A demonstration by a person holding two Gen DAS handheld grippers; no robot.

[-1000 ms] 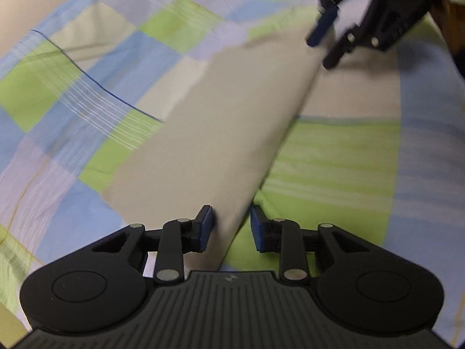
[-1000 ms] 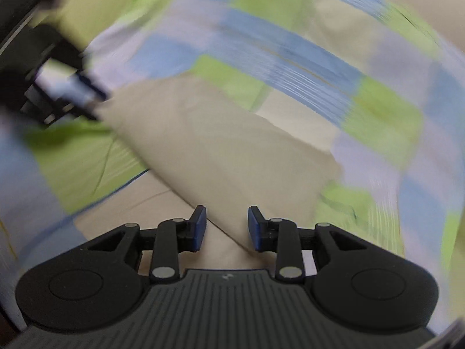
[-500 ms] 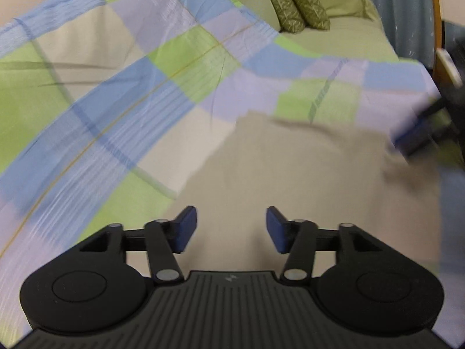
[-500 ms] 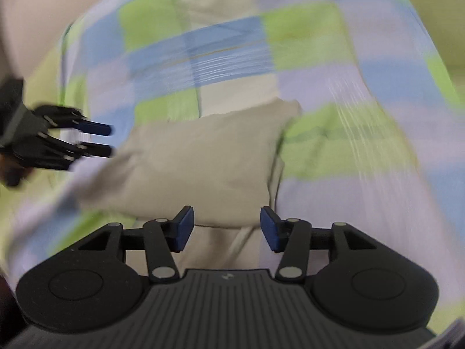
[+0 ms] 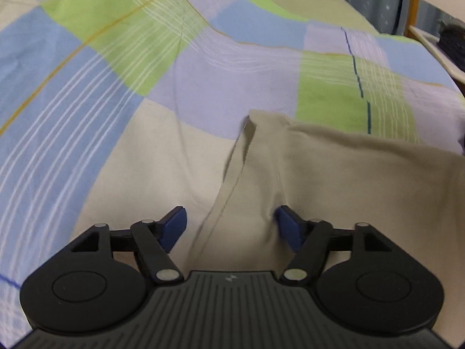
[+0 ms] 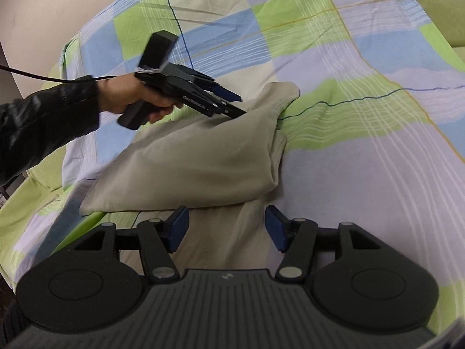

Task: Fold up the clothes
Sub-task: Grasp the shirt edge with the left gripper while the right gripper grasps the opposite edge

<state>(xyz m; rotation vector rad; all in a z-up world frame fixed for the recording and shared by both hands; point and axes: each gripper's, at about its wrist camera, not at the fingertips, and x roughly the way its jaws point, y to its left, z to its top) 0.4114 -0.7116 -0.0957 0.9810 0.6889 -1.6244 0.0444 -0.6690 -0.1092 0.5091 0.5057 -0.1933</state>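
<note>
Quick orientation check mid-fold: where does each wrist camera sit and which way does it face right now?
Left wrist: on the left gripper, aimed down its opening jaws, beige garment between them, checked bedspread beyond; no hand shows.
Right wrist: on the right gripper, jaws opening just short of the garment's near edge; shows the left hand and dark sleeve.
Shared: garment, bedspread, left gripper.

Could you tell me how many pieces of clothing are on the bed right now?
1: a beige garment lies folded on the checked bedspread, between the two claws. More could lie outside both views; only part of the bed shows.
</note>
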